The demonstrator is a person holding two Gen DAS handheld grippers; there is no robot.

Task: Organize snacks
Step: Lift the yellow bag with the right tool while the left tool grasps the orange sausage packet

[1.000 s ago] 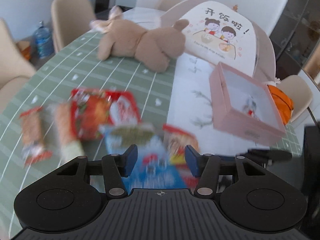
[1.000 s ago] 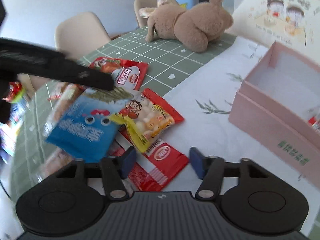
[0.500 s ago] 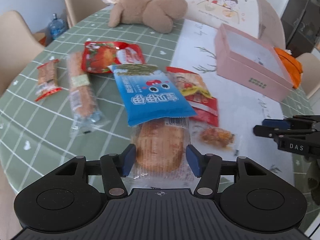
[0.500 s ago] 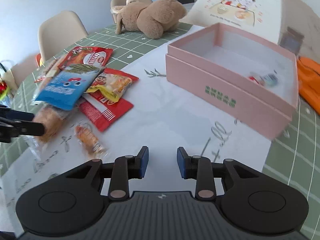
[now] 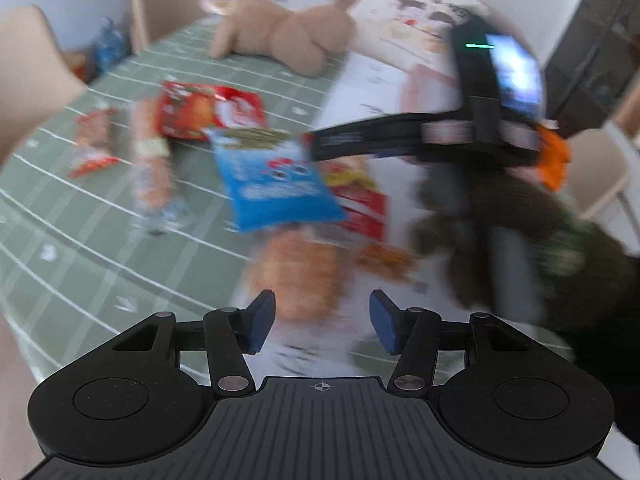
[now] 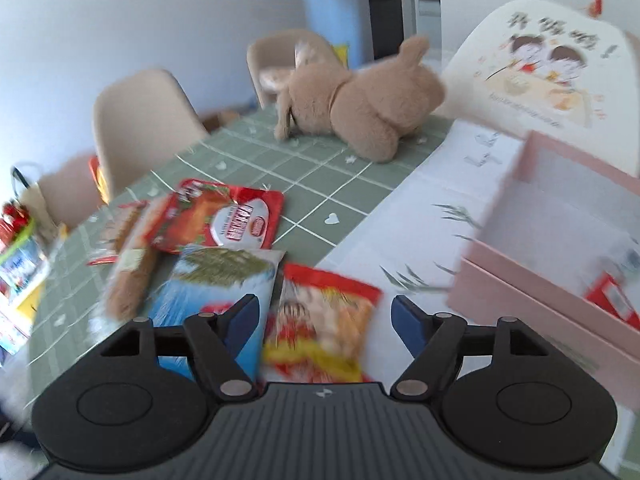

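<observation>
Most snacks remain on the worktop (image 6: 340,184); few lie in the pink box (image 6: 560,300). Right claw (image 6: 324,320), just opened, hovers empty over the yellow-red packet (image 6: 324,320). Left claw (image 5: 322,320) gapes, empty.

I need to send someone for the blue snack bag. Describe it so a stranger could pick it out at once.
Start from the plush toy lying on the green checked tablecloth, then come towards the pile of snack packets near the white runner. The blue bag lies beside the red and yellow packet and just below the red packet. It is the only blue one, with a green strip across its top.
</observation>
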